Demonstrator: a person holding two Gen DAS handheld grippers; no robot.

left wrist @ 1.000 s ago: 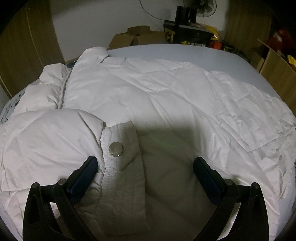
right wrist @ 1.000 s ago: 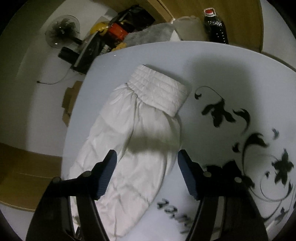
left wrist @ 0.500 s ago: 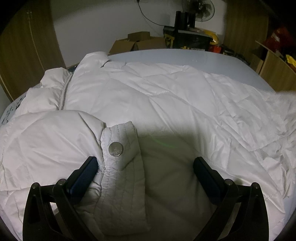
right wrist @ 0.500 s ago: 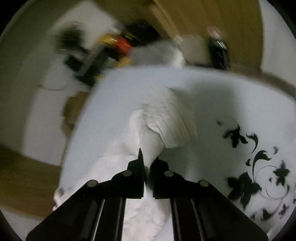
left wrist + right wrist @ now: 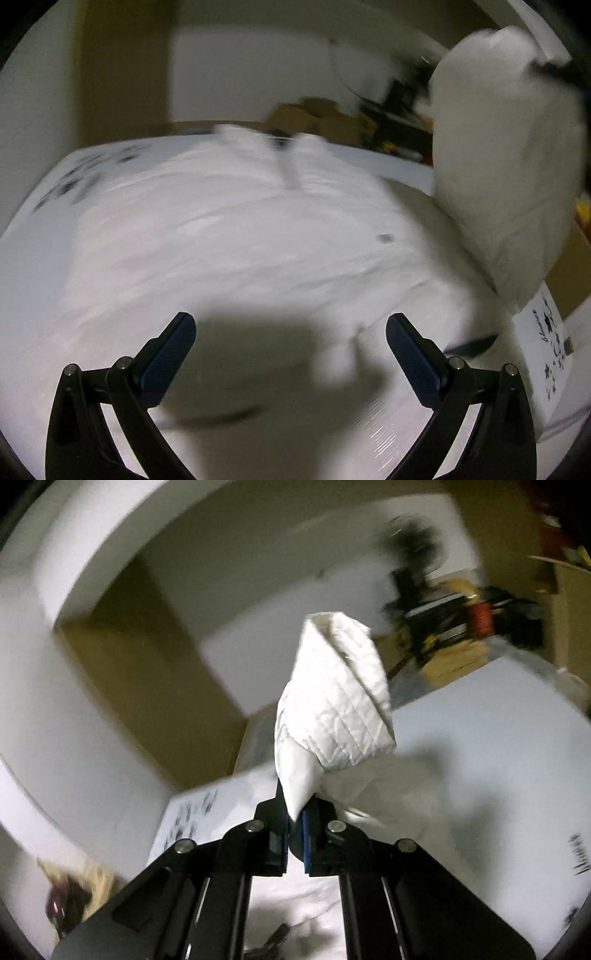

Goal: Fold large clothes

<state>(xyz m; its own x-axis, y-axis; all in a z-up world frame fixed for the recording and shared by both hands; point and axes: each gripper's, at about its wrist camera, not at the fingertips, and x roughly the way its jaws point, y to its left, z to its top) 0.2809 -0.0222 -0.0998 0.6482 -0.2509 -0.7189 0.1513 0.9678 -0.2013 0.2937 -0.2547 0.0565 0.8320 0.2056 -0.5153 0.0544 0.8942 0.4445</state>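
Note:
A white puffer jacket [image 5: 236, 251] lies spread on the pale table [image 5: 33, 251], blurred by motion. My left gripper [image 5: 290, 336] is open and empty, hovering just above the jacket's body. My right gripper [image 5: 295, 827] is shut on the jacket's sleeve [image 5: 332, 716] just below the quilted cuff, holding it up in the air. The lifted sleeve [image 5: 506, 155] also shows at the upper right of the left wrist view.
Cardboard boxes [image 5: 317, 118] and dark equipment [image 5: 436, 602] stand beyond the table's far edge. Wooden cabinets [image 5: 147, 686] line the wall. The table's printed black pattern [image 5: 550, 343] shows at the right edge.
My right gripper closed on the sleeve and raised it off the table, swinging it over the jacket. My left gripper swung so the jacket now lies lengthwise ahead.

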